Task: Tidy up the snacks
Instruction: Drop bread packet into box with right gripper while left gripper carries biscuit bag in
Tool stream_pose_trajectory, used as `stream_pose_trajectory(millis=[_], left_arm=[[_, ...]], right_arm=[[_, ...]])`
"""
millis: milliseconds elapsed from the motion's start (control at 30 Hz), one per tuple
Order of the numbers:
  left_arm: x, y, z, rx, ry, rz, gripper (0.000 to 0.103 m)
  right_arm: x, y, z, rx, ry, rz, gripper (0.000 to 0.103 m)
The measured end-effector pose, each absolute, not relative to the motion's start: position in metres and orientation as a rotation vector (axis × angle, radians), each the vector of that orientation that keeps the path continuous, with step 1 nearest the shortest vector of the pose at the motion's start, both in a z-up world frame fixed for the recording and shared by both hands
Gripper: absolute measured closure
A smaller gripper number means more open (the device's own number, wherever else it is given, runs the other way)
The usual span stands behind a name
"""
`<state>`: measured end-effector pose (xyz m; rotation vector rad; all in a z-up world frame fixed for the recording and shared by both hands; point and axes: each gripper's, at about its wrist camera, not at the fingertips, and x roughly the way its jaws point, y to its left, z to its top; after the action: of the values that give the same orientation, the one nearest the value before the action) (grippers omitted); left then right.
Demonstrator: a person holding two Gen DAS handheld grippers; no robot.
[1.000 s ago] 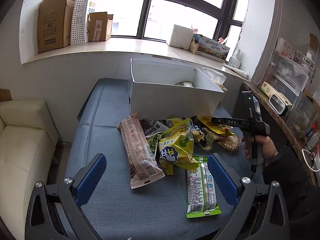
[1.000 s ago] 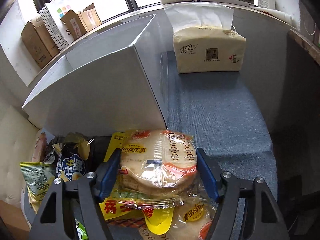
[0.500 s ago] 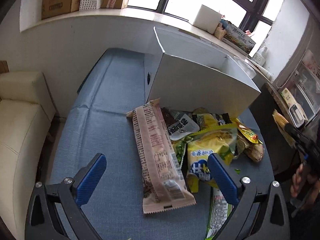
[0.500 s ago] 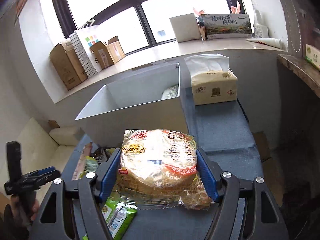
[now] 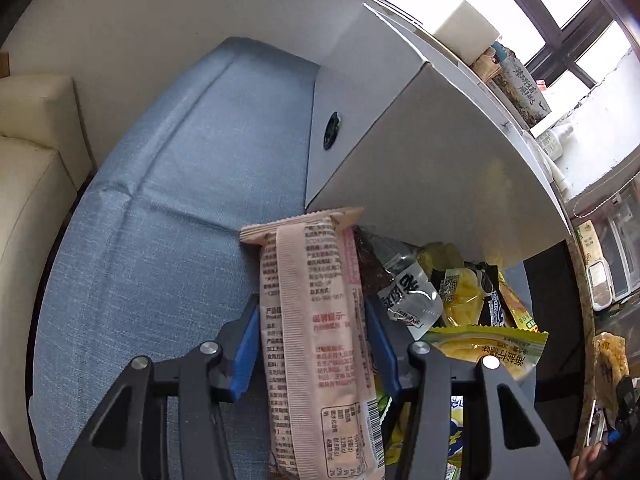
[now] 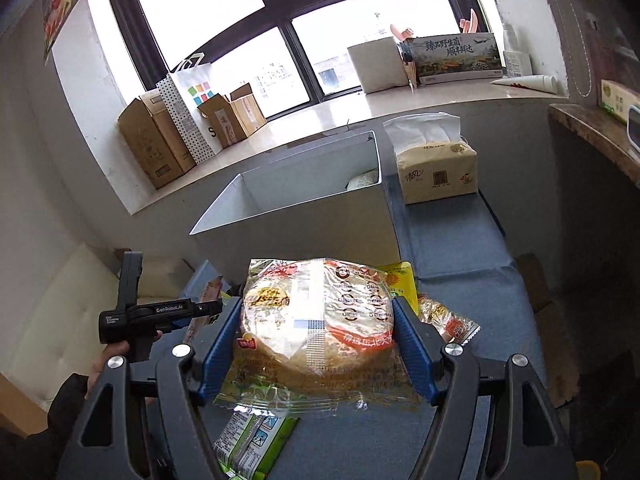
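My left gripper (image 5: 312, 340) is shut on a long pink snack packet (image 5: 316, 344) that lies on the blue cloth, its far end touching the white box's (image 5: 432, 184) corner. More snack packets (image 5: 472, 308) lie in a pile to its right. My right gripper (image 6: 318, 340) is shut on a clear pack of round cakes (image 6: 318, 320) and holds it above the table, in front of the open white box (image 6: 304, 200). The left gripper's handle (image 6: 132, 312) shows at the left of the right wrist view.
A tissue pack (image 6: 436, 172) stands right of the box. A green packet (image 6: 252, 440) lies under my right gripper. A cream sofa (image 5: 28, 184) is left of the table. Cardboard boxes (image 6: 160, 148) sit on the windowsill. A shelf (image 5: 608, 272) stands at right.
My left gripper has come down over the pink packet and closed on it. My right gripper has lifted the cake pack up and back from the pile.
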<state>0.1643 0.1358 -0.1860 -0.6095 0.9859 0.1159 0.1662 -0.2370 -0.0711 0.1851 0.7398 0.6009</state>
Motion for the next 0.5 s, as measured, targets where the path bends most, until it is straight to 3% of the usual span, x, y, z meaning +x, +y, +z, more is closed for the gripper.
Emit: stream_pose_trajectory(millis=[167, 500], left_arm=[[0.144, 0.128, -0.17, -0.545, 0.932, 0.1, 0.051], [0.079, 0.092, -0.076, -0.354, 0.688, 0.087, 0.052]], right_arm=[[0.163, -0.234, -0.071, 0.181, 0.742, 0.611, 0.026], [0.146, -0.218, -0.061, 0.145, 0.705, 0.653, 0.026]])
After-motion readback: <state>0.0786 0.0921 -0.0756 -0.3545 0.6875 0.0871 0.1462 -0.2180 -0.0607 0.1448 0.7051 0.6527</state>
